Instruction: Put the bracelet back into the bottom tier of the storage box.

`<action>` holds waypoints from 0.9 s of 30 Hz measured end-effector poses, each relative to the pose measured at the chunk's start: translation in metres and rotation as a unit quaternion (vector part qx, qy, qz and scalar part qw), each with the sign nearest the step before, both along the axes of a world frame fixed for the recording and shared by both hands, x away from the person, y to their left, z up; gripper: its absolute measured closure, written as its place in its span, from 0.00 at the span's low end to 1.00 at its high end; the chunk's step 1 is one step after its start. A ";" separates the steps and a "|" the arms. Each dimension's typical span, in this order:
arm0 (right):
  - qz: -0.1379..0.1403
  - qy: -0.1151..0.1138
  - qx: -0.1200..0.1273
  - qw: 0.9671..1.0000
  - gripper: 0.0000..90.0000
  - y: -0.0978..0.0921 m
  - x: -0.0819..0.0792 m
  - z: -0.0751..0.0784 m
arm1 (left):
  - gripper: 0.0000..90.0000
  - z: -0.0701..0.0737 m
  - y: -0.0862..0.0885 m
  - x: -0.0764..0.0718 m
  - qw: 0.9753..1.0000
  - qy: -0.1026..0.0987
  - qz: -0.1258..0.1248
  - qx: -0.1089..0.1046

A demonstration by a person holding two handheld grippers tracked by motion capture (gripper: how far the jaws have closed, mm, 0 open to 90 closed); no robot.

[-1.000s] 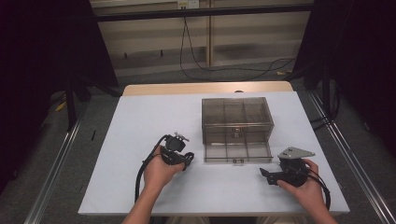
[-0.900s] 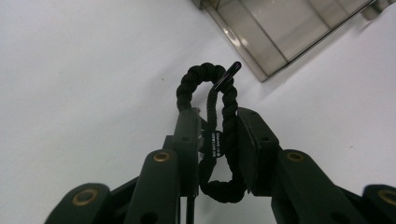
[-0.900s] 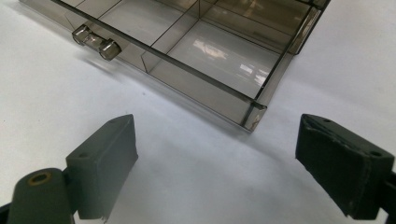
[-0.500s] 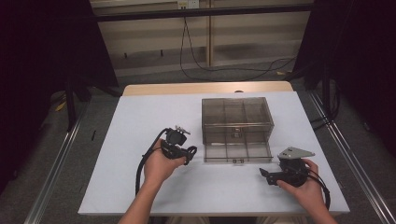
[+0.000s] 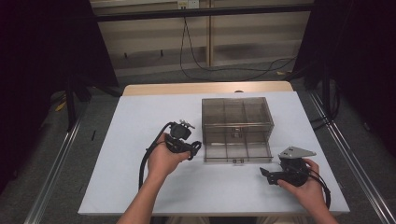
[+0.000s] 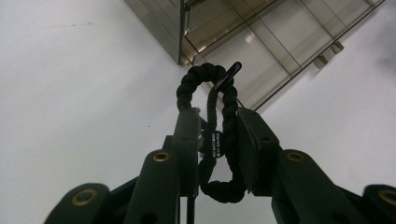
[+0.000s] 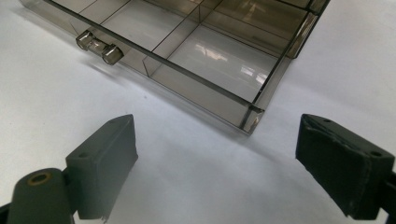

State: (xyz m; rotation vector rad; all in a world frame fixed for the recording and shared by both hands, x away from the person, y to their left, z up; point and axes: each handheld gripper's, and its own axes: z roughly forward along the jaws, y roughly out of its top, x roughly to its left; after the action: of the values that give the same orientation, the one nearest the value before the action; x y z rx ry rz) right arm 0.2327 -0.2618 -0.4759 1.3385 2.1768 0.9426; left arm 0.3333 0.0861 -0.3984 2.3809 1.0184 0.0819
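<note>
The left gripper [image 5: 192, 148] is carrying on toward the pulled-out drawer [image 5: 237, 152] of the clear organiser near the bench's [image 5: 140, 116] middle, jaws clamping a black braided hair tie [image 6: 210, 88] for dropping in, while the right gripper [image 5: 267, 173] is waiting wide open near the front-right corner.

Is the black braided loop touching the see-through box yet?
Cannot tell. In the left gripper view the loop, pinched in the left gripper, overlaps the box's corner, with no plain gap or contact.
</note>
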 end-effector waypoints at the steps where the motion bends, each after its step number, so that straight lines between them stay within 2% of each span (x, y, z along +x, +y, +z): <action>1: 0.000 -0.003 0.000 1.000 0.14 -0.001 0.000 0.000 | 0.78 0.000 0.000 0.001 1.000 -0.002 0.000 -0.001; 16: 0.001 -0.001 0.002 1.000 0.14 0.000 0.001 0.001 | 0.78 0.013 -0.009 0.005 1.000 -0.005 -0.007 -0.009; 27: 0.000 -0.003 0.003 1.000 0.14 0.000 0.001 0.001 | 0.78 0.013 -0.020 0.007 1.000 -0.002 -0.008 -0.013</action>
State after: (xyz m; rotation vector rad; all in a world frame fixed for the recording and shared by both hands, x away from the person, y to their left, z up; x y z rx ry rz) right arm 0.2333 -0.2621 -0.4746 1.3365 2.1715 0.9530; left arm 0.3398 0.0660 -0.3855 2.3648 0.9937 0.0668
